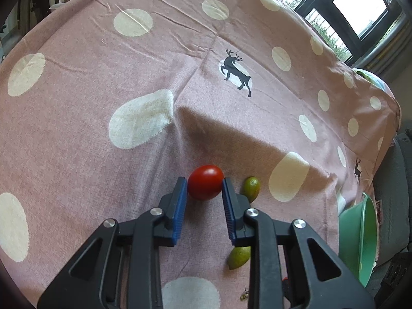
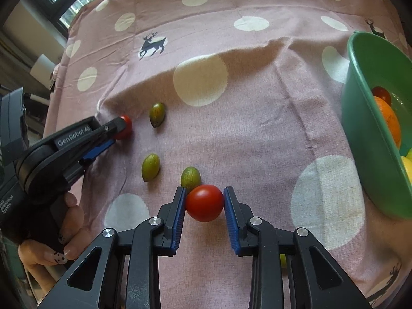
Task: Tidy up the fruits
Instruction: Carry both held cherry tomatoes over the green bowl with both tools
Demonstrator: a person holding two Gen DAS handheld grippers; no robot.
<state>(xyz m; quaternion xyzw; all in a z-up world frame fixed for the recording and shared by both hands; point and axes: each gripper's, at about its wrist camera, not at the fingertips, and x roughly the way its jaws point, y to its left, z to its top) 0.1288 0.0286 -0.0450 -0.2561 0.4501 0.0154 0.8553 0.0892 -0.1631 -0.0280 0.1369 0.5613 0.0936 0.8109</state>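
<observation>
In the left wrist view my left gripper (image 1: 204, 181) is shut on a red cherry tomato (image 1: 205, 185) at its fingertips, low over the pink spotted cloth (image 1: 103, 90). It also shows in the right wrist view (image 2: 123, 126) with that tomato (image 2: 125, 128). My right gripper (image 2: 204, 193) has a second red tomato (image 2: 204, 203) between its blue pads; the left pad touches it and a thin gap shows at the right pad. Three green olive-like fruits lie on the cloth (image 2: 157, 114), (image 2: 150, 167), (image 2: 190, 177). A green bowl (image 2: 365, 128) at the right holds an orange (image 2: 388, 121) and other fruit.
Two green fruits lie by the left gripper (image 1: 251, 185), (image 1: 239, 257). The green bowl (image 1: 360, 239) sits at the cloth's right edge. A window (image 1: 347, 5) is beyond the far edge. A hand (image 2: 64, 234) holds the left gripper.
</observation>
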